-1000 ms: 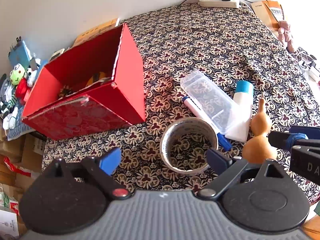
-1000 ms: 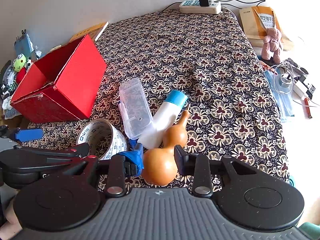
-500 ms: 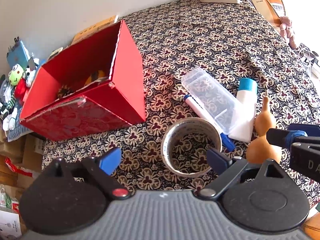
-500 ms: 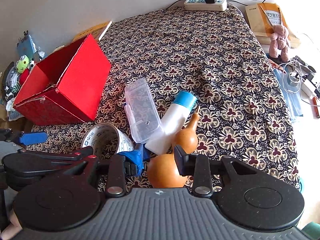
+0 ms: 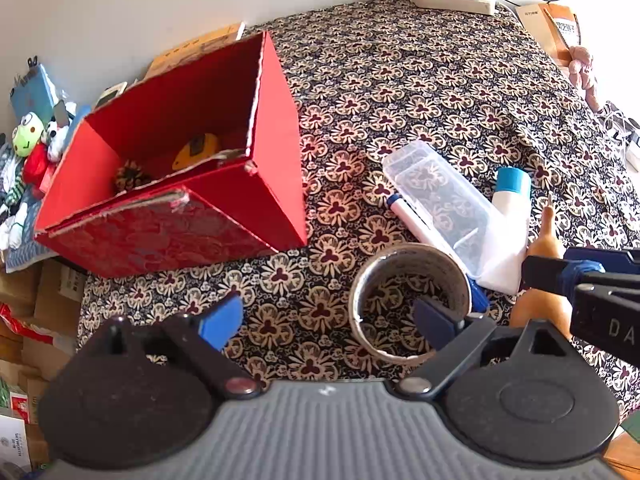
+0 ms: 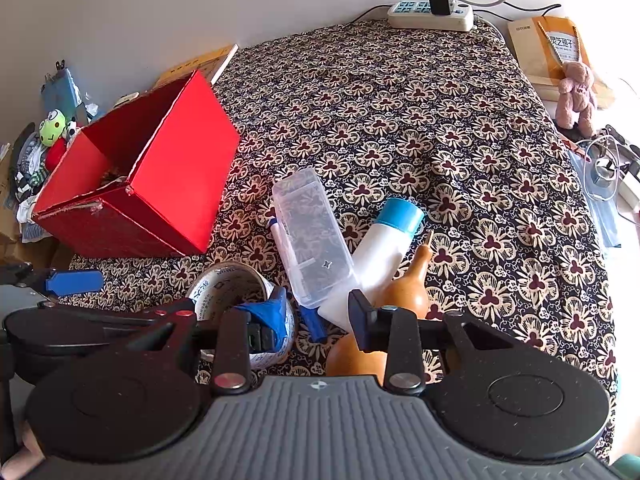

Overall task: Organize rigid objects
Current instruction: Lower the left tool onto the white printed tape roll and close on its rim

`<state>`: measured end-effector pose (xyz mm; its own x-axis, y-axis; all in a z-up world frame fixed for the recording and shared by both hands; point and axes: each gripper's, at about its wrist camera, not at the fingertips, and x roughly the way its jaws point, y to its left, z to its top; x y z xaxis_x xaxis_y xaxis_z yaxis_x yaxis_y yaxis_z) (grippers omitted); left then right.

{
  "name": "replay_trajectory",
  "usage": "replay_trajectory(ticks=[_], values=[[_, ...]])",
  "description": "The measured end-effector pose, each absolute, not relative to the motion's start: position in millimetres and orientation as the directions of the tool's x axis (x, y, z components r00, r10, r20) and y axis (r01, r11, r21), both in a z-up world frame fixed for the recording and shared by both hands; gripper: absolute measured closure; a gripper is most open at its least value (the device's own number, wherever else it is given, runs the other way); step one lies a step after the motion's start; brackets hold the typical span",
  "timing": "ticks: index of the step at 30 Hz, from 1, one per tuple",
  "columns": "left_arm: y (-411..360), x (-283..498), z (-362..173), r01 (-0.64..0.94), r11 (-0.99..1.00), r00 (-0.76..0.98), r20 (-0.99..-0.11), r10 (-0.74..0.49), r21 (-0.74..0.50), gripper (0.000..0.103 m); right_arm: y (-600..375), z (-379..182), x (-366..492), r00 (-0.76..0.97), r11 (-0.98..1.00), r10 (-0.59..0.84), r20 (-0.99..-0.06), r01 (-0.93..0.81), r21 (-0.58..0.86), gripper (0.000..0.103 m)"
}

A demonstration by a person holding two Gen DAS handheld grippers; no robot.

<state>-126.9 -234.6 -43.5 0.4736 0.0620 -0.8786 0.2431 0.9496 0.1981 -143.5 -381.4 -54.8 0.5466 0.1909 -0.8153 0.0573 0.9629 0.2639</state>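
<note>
On the flower-patterned tabletop, a red box stands open at the left with a yellow item and a pine cone inside. The left claw is spread wide, its right finger dipping inside a roll of tape while the left finger hangs over bare cloth. Just beside the roll lie a marker pen, a clear plastic case resting partly over it, and a white bottle with a blue cap. The right claw is open, its fingers on either side of a brown gourd without visibly pressing it. A power strip sits at the far edge by the wall.
</note>
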Motion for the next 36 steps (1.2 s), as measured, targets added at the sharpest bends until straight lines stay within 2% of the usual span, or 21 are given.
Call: replay_trajectory(ticks=[14, 25, 36], values=[[-220, -116, -50, 0.248, 0.959, 0.459, -0.888, 0.01, 0.139, 0.009, -377, -58, -142, 0.568, 0.953, 0.211, -0.795, 0.061, 0.296, 0.087], [-211, -115, -57, 0.254, 0.967, 0.44, -0.892, -0.105, 0.011, 0.009, -375, -58, -145, 0.576, 0.945, 0.243, -0.781, 0.041, 0.324, 0.089], [-200, -123, -52, 0.247, 0.969, 0.447, -0.884, -0.136, -0.024, 0.008, -378, -60, -146, 0.581, 0.934, 0.257, -0.772, 0.056, 0.353, 0.088]])
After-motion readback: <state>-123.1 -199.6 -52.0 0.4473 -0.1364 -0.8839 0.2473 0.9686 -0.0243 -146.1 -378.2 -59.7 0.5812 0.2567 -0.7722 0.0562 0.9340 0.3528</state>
